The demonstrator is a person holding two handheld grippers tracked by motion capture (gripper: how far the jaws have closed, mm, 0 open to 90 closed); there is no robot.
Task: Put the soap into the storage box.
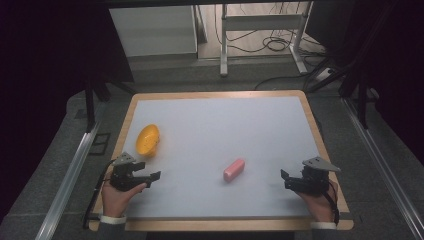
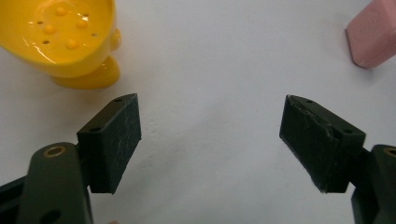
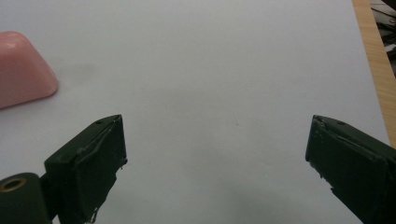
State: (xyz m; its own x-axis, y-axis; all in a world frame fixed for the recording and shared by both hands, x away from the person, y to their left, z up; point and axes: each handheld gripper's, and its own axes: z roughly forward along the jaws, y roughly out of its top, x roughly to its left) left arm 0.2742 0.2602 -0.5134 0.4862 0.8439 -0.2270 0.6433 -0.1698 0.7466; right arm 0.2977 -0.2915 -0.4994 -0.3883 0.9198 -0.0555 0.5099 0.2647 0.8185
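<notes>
Pink soap bar (image 1: 234,170) lying on the white table (image 1: 220,130), a bit below the middle of the high view and a bit to the right. Long way of the bar slanted, low end down-left, high end up-right. Yellow soap dish (image 1: 148,139) standing at the left of the high view, just above the left gripper (image 1: 152,178), well apart from the bar. Left gripper low at the bottom left, jaws wide apart, nothing between them, pointing to the right across the table. In the left gripper view, dish (image 2: 65,37) in the upper left corner and a corner of the bar (image 2: 373,39) in the upper right corner, both past the jaw tips, neither touched. Right gripper (image 1: 286,181) low at the bottom right, jaws wide apart too, holding nothing, pointing left. In the right gripper view, end of the bar (image 3: 21,70) at the upper left, near the left jaw but not between the two. Looks like the right gripper sits a little nearer the bar than the left one. Probably best to come at the bar from its long sides, jaws turned across the slant, then carry it up-left to the dish.
</notes>
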